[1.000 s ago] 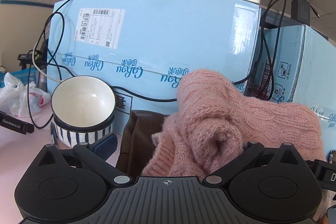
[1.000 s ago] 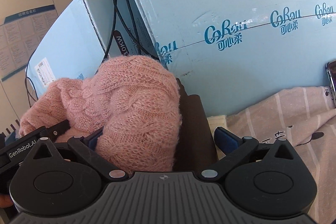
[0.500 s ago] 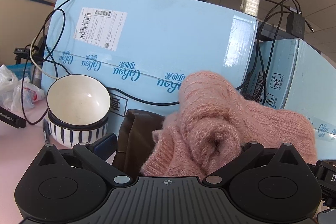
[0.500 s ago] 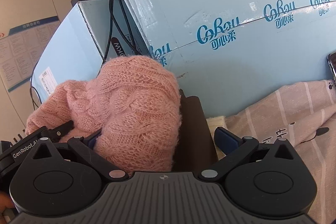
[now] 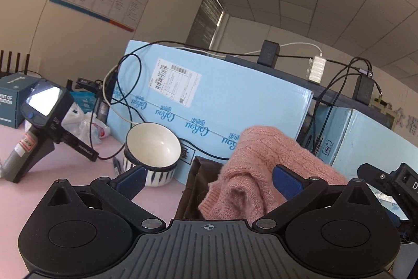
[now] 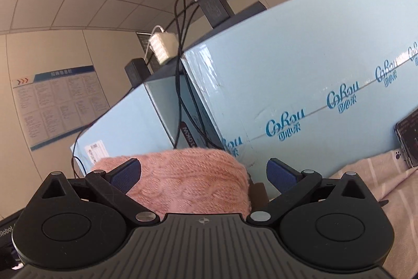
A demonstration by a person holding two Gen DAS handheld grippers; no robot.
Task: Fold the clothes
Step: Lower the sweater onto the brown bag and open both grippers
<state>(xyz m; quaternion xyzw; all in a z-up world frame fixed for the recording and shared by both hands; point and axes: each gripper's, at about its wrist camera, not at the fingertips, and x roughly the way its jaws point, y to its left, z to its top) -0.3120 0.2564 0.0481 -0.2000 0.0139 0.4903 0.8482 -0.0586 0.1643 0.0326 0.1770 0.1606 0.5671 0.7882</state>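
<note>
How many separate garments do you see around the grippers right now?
3, possibly more hidden. The pink sweater sits bunched between both open grippers; a brown garment lies under it beside the bowl; a striped pink garment lies to the right, below the phone.

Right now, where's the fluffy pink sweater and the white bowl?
pink sweater [image 5: 263, 148], left wrist view, its knitted top.
white bowl [image 5: 152, 145], left wrist view, its white inside.

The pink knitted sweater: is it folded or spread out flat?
Folded. The pink knitted sweater sits as a compact rounded bundle atop a dark brown garment, its ribbed edge tucked under; neither open gripper holds it.
</note>
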